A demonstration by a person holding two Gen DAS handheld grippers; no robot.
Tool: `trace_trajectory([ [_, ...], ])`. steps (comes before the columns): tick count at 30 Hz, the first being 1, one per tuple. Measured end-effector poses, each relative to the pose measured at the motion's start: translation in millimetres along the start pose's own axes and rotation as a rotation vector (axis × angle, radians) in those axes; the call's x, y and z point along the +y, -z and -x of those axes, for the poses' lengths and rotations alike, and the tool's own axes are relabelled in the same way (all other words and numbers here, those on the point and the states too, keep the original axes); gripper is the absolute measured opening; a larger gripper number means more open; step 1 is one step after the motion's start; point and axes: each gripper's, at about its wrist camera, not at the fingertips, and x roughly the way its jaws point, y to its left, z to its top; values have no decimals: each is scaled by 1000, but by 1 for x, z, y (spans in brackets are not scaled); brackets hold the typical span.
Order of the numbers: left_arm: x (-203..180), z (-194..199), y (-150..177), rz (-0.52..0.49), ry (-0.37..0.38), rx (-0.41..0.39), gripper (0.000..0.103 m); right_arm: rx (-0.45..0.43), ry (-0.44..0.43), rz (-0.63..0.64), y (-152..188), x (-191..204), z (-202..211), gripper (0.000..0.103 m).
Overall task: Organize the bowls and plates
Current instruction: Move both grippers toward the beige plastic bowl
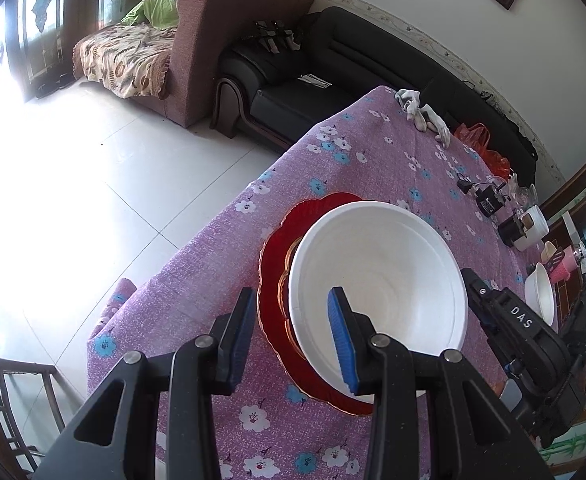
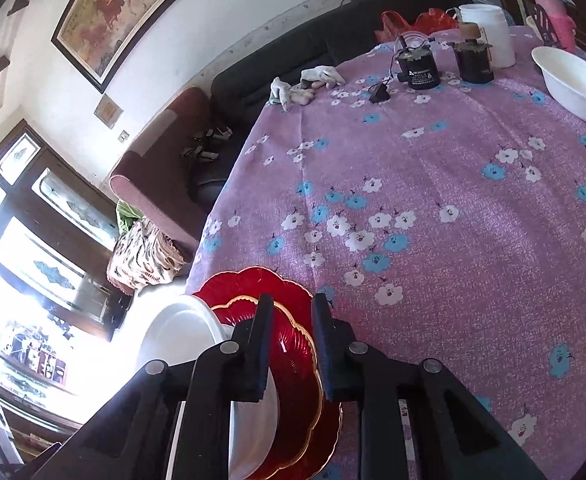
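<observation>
white and deep, the bowl [image 1: 377, 280] sits on a stack of two scalloped red plates [image 1: 277, 280] with gold rims, near the left edge of a table under a purple flowered tablecloth [image 1: 373, 152]. the left gripper [image 1: 293, 336] straddles the near rim of this bowl: its right blue pad [image 1: 341, 336] lies inside the bowl against the wall, its left pad [image 1: 245, 328] stands outside over the plate edge. the jaws are partly apart, and whether the outer pad presses on anything cannot be told, so a firm hold is not certain.

in the right wrist view the right gripper [image 2: 293, 344] is narrow, its two black fingers [image 2: 261, 344] set around the gold rim of the upper red plate [image 2: 293, 344], beside the white bowl [image 2: 181, 336], which lies just to the left of the left finger. the pads stand close to the rim, but contact is not clear.

a second white bowl [image 2: 573, 80] rests well apart at the far right of the table, near two dark cylindrical items [image 2: 417, 64] and a white jar [image 2: 489, 32]. a pair of grey gloves [image 2: 305, 84] lies at the far edge, with a black sofa [image 1: 293, 80] behind.
</observation>
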Motion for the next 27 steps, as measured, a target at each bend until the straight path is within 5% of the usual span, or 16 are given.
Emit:
trace_trajectory([
  [3,-4,-1,2,-11,4,12,36,76,31,42,6,5,-16,22],
  [8,-5,0,3,-12,4,13,36,33,9,17,7,-1,-3,22],
  [13,-28,2,6,-43,25,11,36,-44,-10,-25,-11,-25,35,22],
  [18,-97,0,23,-175,84,13,37,-173,34,-65,-33,-73,92,22],
  [23,-181,2,52,-349,111,-46,69,-301,128,-96,-45,-132,153,23],
  [27,-236,-6,74,-434,158,-37,73,-372,210,-116,-48,-180,192,38],
])
